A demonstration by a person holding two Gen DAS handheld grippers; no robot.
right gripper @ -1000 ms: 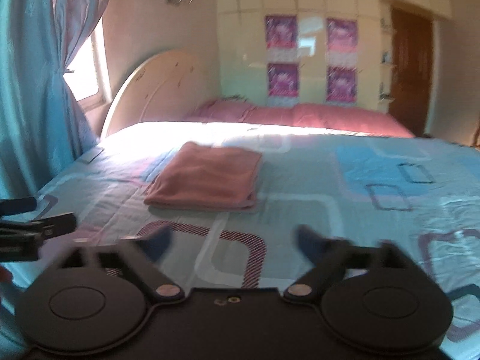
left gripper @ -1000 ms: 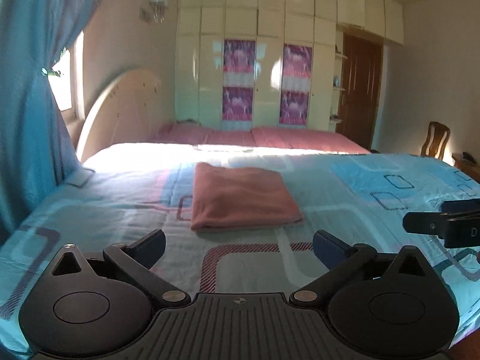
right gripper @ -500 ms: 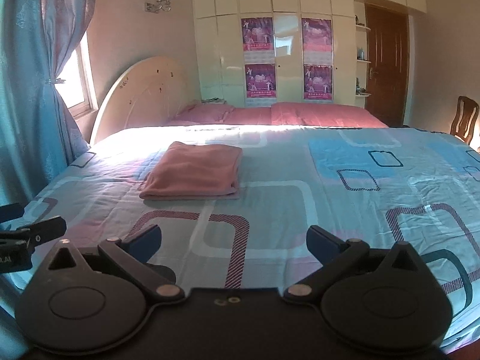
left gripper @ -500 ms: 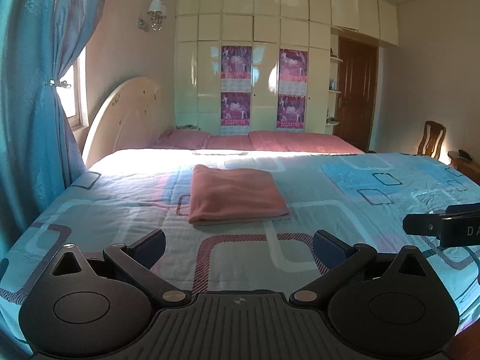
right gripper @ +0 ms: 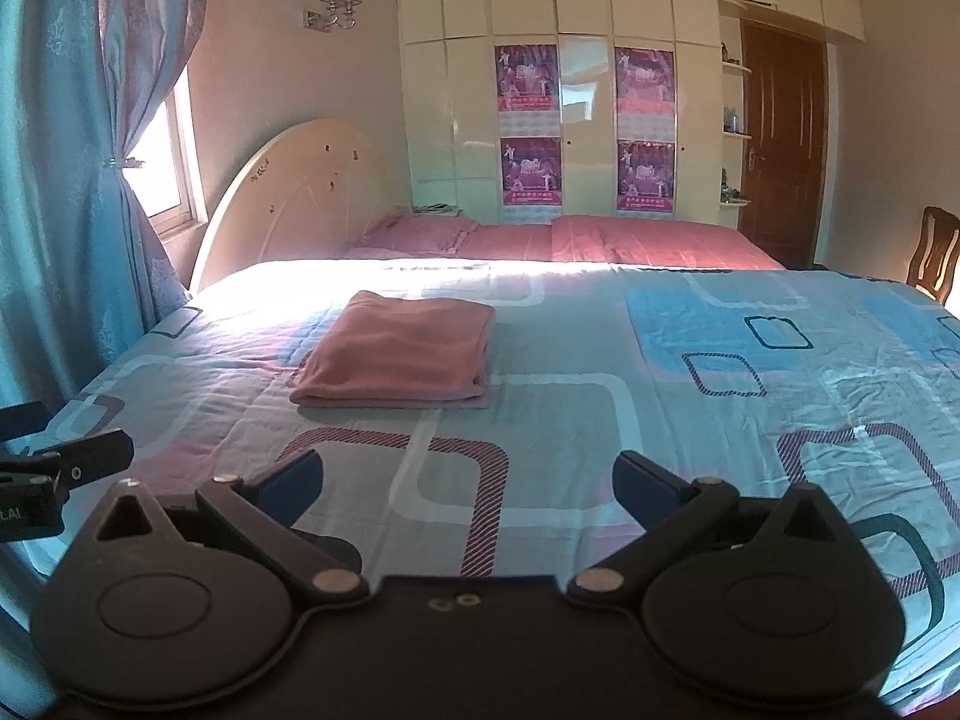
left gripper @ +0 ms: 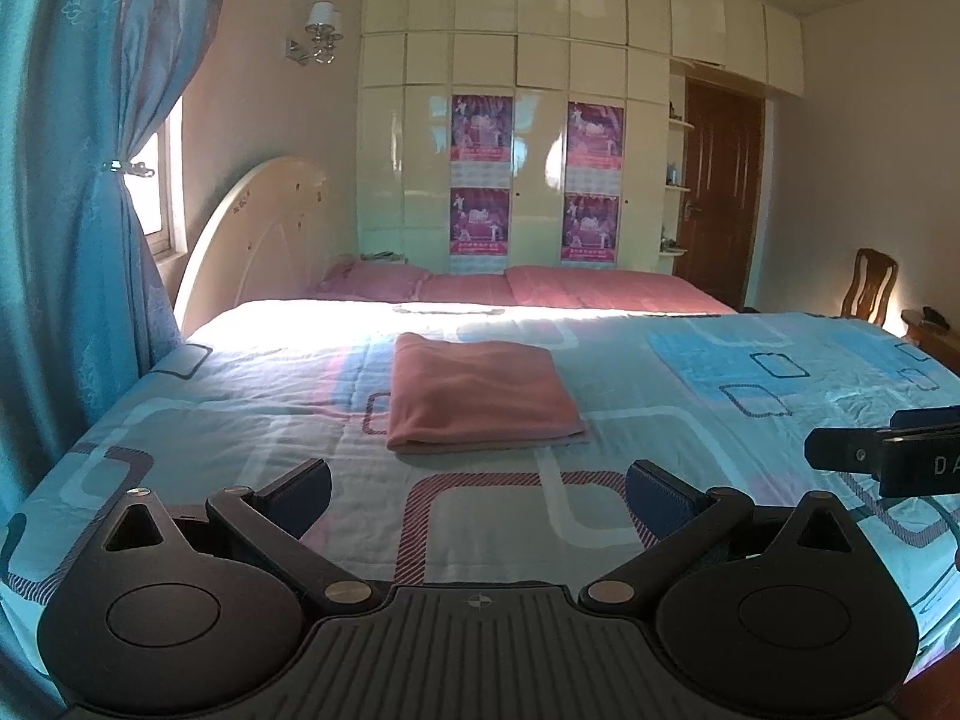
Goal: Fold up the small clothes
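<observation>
A blue curtain [left gripper: 72, 228] is hanging at the left, a cream wardrobe [left gripper: 540, 138] is standing behind the bed, and a brown door [left gripper: 723, 198] is showing at the right. The patterned bedspread [left gripper: 690, 396] is lying flat. The left gripper [left gripper: 477, 495] and right gripper [right gripper: 468, 486] are both hovering with jaws spread wide, gripping nothing. The folded pink cloth [left gripper: 474, 396] is resting on the bedspread, well ahead of both.

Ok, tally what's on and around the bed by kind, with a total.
Folded pink cloth: 1
Tongs, left and right, both open and empty: 2
Purple posters on the wardrobe: 4
Wooden chair: 1
Wall lamp: 1
Total: 9
</observation>
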